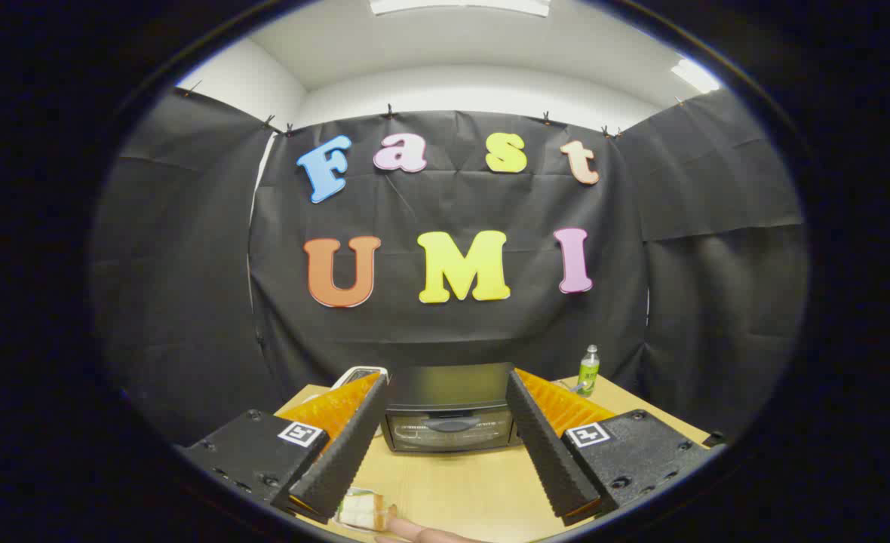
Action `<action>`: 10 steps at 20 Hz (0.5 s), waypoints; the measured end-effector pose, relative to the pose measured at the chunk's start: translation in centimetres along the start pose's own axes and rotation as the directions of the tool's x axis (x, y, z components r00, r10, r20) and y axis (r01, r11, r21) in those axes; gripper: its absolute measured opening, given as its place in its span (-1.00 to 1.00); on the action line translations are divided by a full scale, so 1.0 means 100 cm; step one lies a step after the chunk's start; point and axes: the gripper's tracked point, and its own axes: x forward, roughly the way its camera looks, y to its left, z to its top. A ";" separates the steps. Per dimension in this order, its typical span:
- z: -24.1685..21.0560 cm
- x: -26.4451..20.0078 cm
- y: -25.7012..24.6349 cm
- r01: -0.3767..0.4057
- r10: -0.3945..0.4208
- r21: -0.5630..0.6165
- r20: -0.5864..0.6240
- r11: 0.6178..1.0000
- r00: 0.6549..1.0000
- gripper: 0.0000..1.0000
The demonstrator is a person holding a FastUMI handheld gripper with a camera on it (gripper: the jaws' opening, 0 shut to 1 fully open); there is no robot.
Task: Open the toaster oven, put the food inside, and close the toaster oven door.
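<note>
Tongs (pixel 445 381) spread apart, empty; closed toaster oven (pixel 449 411) sits straight ahead between the fingers, door handle (pixel 451 424) running crosswise.

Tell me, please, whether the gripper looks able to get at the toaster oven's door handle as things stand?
Probably yes. The gripper is open, its fingers spread to either side of the toaster oven, whose door handle faces it across bare table. The food lies near the left finger, off that line.

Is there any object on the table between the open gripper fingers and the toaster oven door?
Nothing visible. The gripper is open, and only bare table lies between its fingers and the closed toaster oven. The food sits below the left finger; a green bottle stands off right.
</note>
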 end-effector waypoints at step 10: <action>-0.029 0.028 -0.014 0.043 -0.042 0.005 -0.064 0.999 0.997 1.00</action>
